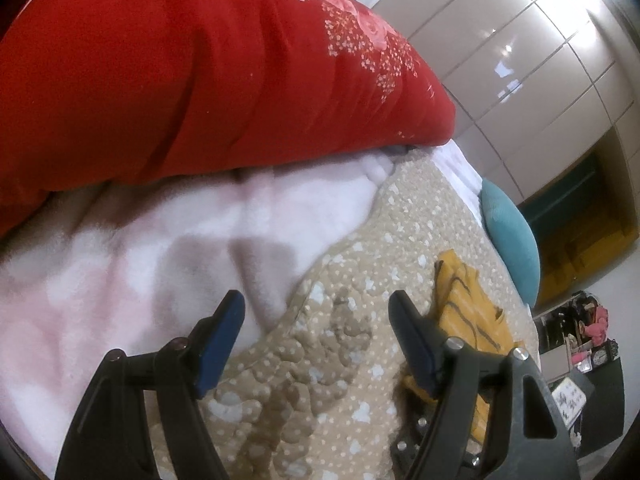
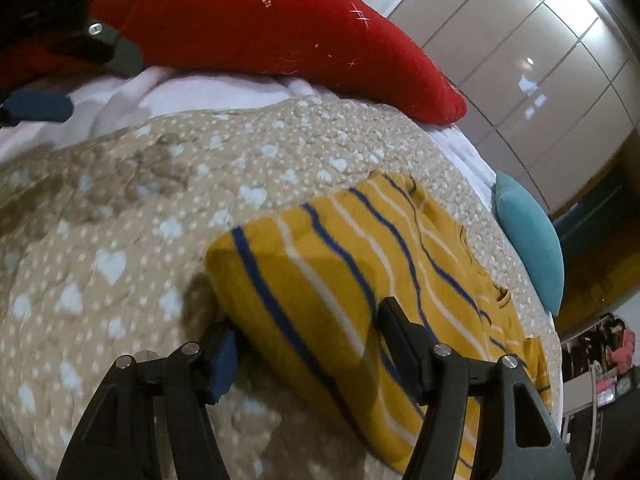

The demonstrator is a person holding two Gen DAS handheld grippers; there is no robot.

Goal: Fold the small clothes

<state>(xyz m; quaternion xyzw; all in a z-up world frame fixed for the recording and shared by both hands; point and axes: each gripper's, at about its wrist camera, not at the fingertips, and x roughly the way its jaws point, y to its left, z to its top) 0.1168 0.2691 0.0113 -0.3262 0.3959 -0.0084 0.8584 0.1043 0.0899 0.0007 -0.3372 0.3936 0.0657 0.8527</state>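
A small yellow garment with blue and white stripes lies folded on the beige quilt. My right gripper is open, its jaws standing on either side of the garment's near folded edge, with cloth between them. In the left wrist view the same garment lies to the right of my left gripper, which is open and empty above the quilt. The left gripper's blue fingertip shows at the far left of the right wrist view.
A red floral duvet is piled at the back over a pale pink fleece blanket. A teal cushion lies at the bed's right edge. Glossy wardrobe doors stand beyond; cluttered furniture sits lower right.
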